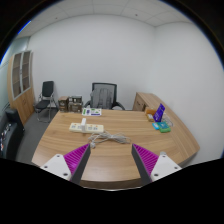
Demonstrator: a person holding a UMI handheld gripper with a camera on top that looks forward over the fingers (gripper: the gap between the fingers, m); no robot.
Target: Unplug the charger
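Gripper (110,160) above a wooden table (110,165), fingers spread wide, holding nothing.
White power strip (86,127) with charger (95,112) lies well beyond the fingers.

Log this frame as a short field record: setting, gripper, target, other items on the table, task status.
setting: office room, wooden table ahead of the gripper
gripper: gripper open, nothing between the fingers, held above the near table edge
target: white power strip beyond the fingers, mid-table, with a cable trailing from it; the charger itself is too small to tell
other items: blue and purple objects at the table's far side
seating: office chair behind the table
task status: nothing gripped yet
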